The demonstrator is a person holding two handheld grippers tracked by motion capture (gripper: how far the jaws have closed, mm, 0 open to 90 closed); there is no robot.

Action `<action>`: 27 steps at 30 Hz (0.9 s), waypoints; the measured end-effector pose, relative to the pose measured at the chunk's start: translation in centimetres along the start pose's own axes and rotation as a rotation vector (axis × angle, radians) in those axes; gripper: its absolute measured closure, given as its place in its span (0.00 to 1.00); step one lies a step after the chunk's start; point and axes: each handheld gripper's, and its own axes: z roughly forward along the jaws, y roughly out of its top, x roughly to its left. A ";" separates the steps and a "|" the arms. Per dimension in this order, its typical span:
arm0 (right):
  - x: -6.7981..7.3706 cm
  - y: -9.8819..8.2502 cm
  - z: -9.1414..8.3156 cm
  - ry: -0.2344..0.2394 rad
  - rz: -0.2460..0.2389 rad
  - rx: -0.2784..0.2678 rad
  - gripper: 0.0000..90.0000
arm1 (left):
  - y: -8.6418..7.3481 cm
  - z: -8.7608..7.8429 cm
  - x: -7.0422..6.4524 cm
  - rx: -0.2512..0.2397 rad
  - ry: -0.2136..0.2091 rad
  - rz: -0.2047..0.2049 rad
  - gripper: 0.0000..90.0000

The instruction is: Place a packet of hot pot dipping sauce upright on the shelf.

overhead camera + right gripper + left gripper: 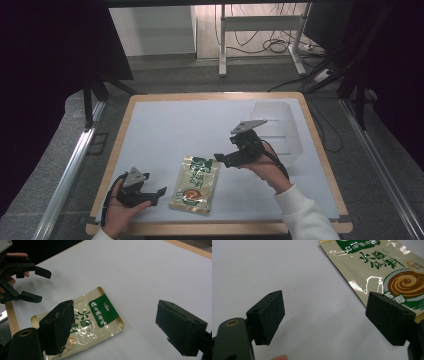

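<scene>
Table (150, 120): white top, wood edge; a clear plastic container (277, 127) stands at its far right, apparently empty.
Snack packet (195, 184): lies flat near the front edge, between both tools, untouched; pickup judged not yet begun.
Right gripper (223, 159): jaws wide apart, hovering above the packet's top.
Left gripper (159, 194): jaws apart, just beside the packet.

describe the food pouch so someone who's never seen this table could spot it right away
On the pale table, look near the front edge, between the two grippers. The pouch lies flat there: glossy beige with a green header and a brown swirl picture.
</scene>
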 end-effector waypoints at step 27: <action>-0.2 0.1 6.9 0.045 0.004 0.157 0.25 | 0.0 -0.1 -0.1 0.000 -0.011 0.006 0.18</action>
